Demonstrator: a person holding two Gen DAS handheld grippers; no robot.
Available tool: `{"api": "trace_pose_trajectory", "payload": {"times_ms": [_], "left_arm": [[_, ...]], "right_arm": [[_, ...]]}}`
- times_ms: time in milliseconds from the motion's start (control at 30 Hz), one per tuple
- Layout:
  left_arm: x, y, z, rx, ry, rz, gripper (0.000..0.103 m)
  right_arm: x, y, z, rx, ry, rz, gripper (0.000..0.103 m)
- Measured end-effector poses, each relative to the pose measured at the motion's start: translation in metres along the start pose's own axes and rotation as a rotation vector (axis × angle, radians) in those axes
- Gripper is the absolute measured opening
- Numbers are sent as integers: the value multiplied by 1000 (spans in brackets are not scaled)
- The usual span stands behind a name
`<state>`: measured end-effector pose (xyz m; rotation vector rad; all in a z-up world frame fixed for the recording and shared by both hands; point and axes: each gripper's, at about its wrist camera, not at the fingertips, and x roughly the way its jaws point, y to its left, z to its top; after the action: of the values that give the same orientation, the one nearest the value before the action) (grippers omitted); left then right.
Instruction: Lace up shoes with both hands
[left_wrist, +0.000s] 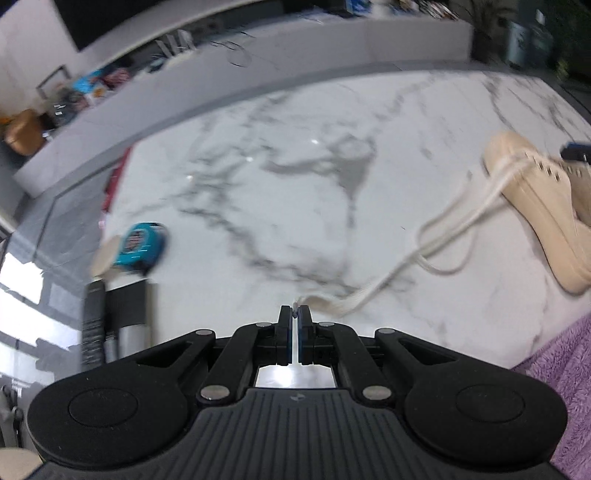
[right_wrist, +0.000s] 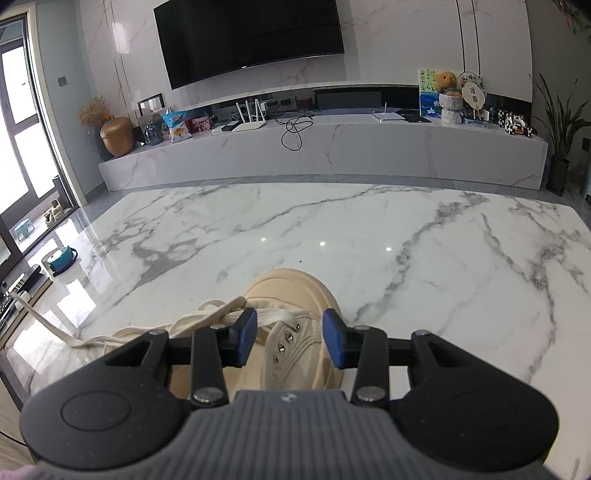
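Left claw (left_wrist: 294, 314) clamped on lace (left_wrist: 388, 275) end, shoe (left_wrist: 535, 206) far right. Right claw (right_wrist: 289, 341) apart, straddling the eyelets, nearer.

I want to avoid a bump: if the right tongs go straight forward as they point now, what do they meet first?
Most likely the shoe. The right tongs are open, with the shoe's eyelet area between the fingers and the toe just ahead. Depth is unclear, so they may pass just above it.

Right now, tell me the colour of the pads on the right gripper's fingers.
Blue pads on black fingers, clearest in the right wrist view, held apart over the cream shoe.
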<state>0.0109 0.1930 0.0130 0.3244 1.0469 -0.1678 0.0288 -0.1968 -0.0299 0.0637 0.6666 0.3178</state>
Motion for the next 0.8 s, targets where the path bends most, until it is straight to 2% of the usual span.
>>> {"api": "trace_pose_trajectory", "payload": {"times_ms": [300,533,800], "left_arm": [[39,-54,20,137,22,-137,1],[41,-109,31,260,3,-312,1],[63,-147,52,264,-60,-386,1]], "right_arm": [[7,-3,-1,19,15,8,43],[10,-3,-1,20,24,13,43],[11,-2,-2,21,25,23,43]]}}
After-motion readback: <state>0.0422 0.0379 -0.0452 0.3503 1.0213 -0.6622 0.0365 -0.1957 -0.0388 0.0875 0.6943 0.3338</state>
